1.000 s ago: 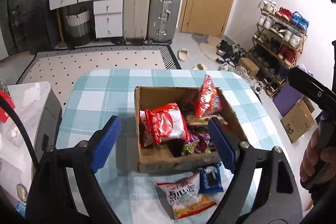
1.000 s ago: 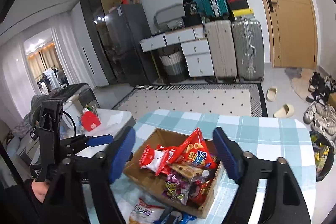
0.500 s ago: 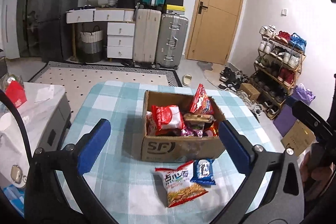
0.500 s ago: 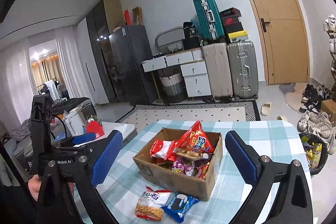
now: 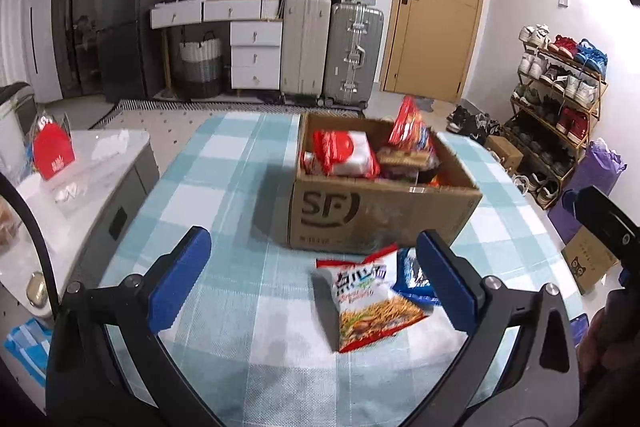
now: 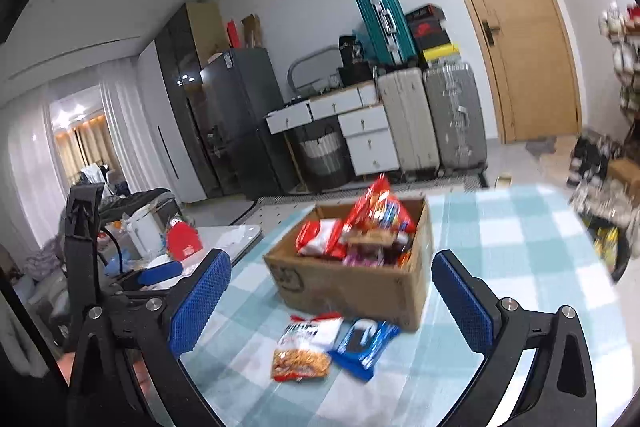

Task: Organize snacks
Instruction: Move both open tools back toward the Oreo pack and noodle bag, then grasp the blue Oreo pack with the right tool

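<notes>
Both the left gripper (image 5: 314, 277) and right gripper (image 6: 330, 301), jaws just spread wide and empty, face the light, crinkly, crushable chip bag (image 5: 370, 301) lying just ahead between the pads (image 5: 180, 279), best pinched at its flat sealed edge.

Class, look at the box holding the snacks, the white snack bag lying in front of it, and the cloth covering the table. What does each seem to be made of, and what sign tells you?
Box: brown corrugated cardboard, matte, with a printed logo and scuffed face.
White snack bag: probably thin plastic film, glossy and crinkled, with printed graphics.
Tablecloth: seemingly woven fabric, matte, with a visible weave texture in teal-and-white checks.
</notes>
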Available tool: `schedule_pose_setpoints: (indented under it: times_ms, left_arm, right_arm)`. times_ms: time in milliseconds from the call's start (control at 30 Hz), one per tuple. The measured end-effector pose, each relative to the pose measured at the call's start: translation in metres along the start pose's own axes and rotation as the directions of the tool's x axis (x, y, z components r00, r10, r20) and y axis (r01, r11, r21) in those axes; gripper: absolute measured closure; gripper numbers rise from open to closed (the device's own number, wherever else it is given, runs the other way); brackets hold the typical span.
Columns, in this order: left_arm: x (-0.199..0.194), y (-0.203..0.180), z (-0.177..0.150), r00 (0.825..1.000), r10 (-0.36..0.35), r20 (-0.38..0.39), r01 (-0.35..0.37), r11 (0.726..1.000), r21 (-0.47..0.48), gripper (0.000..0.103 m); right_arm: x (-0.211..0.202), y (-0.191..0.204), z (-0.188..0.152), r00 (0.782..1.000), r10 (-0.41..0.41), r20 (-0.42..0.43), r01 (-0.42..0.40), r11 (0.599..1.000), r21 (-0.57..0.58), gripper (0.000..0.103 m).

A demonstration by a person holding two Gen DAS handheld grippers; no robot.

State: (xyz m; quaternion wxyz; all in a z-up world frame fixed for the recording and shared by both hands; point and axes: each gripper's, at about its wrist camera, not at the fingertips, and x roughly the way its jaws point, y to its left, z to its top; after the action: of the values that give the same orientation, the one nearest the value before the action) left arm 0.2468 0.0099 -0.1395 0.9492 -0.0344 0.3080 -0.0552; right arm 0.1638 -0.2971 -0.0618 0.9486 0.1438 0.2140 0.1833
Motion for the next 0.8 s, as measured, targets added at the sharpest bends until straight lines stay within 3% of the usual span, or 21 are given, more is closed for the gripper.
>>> schedule_pose_setpoints:
  times_ms: [167, 400, 567, 700, 800]
  left_arm:
    - [0.027, 0.014, -0.027, 0.998, -0.018, -0.058, 0.014, 0.998, -0.066, 0.001]
    - [0.065, 0.022, -0.063, 0.989, -0.032, -0.147, 0.018, 0.995, -0.094, 0.001]
    - [0.076, 0.025, -0.074, 0.987, -0.047, -0.151, 0.032, 0.994, -0.1, 0.001]
    - [0.081, 0.028, -0.078, 0.988, -0.065, -0.143, 0.05, 0.994, -0.1, 0.001]
    - [0.081, 0.028, -0.078, 0.988, -0.069, -0.136, 0.056, 0.993, -0.102, 0.001]
  right_arm:
    - [0.031, -0.013, -0.022, 0.995, 0.001, -0.097, 0.006, 0.998, 0.068, 0.001]
    - [0.078, -0.033, -0.053, 0.966, -0.041, -0.257, 0.071, 0.992, 0.107, 0.001]
    - [0.103, -0.045, -0.066, 0.938, -0.074, -0.339, 0.121, 0.986, 0.118, 0.001]
    - [0.125, -0.044, -0.072, 0.902, -0.14, -0.409, 0.174, 0.984, 0.047, 0.001]
    - [0.135, -0.041, -0.075, 0.892, -0.174, -0.418, 0.195, 0.981, 0.008, 0.001]
